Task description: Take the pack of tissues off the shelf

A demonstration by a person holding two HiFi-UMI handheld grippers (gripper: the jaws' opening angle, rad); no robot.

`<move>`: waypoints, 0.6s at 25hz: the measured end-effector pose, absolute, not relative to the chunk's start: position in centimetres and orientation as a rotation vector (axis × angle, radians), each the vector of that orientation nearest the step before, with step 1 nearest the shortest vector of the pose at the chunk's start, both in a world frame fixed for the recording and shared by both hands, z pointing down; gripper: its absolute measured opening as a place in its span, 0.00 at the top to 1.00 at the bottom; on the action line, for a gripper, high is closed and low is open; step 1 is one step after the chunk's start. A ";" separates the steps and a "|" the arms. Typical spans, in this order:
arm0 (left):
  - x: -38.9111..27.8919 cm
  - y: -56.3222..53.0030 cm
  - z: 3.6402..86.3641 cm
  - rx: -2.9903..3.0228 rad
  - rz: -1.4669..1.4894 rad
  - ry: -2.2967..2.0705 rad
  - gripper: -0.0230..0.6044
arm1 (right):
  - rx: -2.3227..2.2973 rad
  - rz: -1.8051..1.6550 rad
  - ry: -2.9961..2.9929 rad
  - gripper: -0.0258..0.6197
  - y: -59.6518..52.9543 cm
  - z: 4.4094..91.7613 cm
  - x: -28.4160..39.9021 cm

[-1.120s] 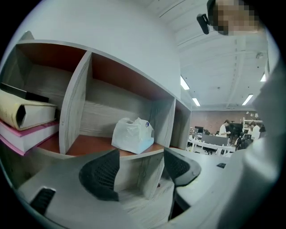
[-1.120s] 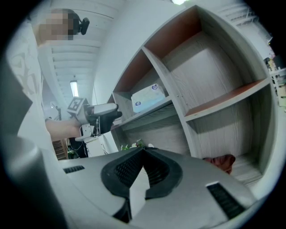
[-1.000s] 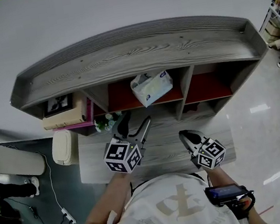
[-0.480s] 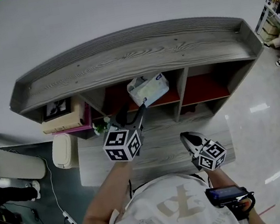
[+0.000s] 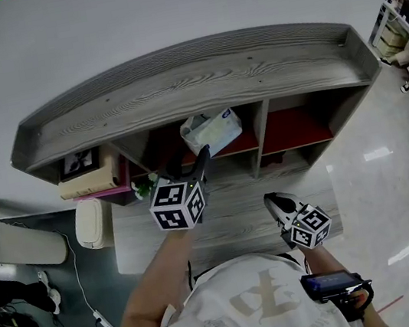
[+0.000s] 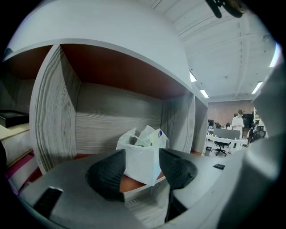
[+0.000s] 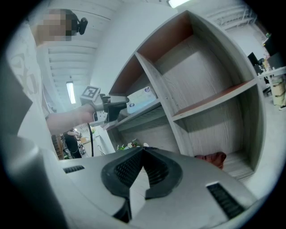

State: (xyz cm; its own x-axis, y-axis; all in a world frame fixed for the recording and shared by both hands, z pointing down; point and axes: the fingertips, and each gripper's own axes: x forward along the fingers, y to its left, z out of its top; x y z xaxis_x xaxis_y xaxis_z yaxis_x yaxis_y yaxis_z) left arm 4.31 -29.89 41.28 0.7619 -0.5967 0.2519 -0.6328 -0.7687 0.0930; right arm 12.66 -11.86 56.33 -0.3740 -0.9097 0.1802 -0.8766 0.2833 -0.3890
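Left tool [image 6: 142, 169] forward, tight on tissues [image 6: 142, 139]

No text is legible, neither on the pack of tissues [image 5: 211, 130] nor the shirt [image 5: 252, 306].

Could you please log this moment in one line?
left tool: gripping pack of tissues, on shelf | right tool: shut, empty

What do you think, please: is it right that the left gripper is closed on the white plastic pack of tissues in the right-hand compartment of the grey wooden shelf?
Not quite: the head view shows the white plastic pack of tissues in the middle compartment of the grey wooden shelf, not the right-hand one. The left gripper is indeed closed on it.
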 end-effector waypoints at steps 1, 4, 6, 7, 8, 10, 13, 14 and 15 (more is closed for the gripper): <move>4.3 -30.0 41.4 2.781 0.318 -0.987 0.57 | -1.712 -0.664 2.453 0.95 -11.9 56.3 12.7; 4.3 -30.2 41.5 2.773 0.334 -1.014 0.62 | -1.712 -0.664 2.453 0.95 -12.0 56.3 12.8; 4.3 -30.2 41.3 2.777 0.331 -1.025 0.63 | -1.711 -0.664 2.455 0.95 -12.1 56.3 12.9; 4.3 -30.1 41.3 2.780 0.328 -1.028 0.68 | -1.710 -0.664 2.456 0.95 -12.1 56.4 13.0; 4.3 -30.1 41.2 2.782 0.326 -1.030 0.71 | -1.710 -0.664 2.456 0.95 -12.2 56.4 13.0; 4.3 -30.1 41.2 2.784 0.322 -1.031 0.75 | -1.709 -0.665 2.456 0.95 -12.2 56.4 13.1; 4.3 -30.1 41.1 2.784 0.314 -1.036 0.80 | -1.708 -0.668 2.457 0.95 -12.3 56.4 13.1; 4.2 -30.2 41.1 2.783 0.310 -1.043 0.83 | -1.708 -0.669 2.458 0.95 -12.3 56.4 13.2; 4.1 -30.2 41.0 2.782 0.306 -1.049 0.88 | -1.708 -0.669 2.459 0.95 -12.3 56.4 13.2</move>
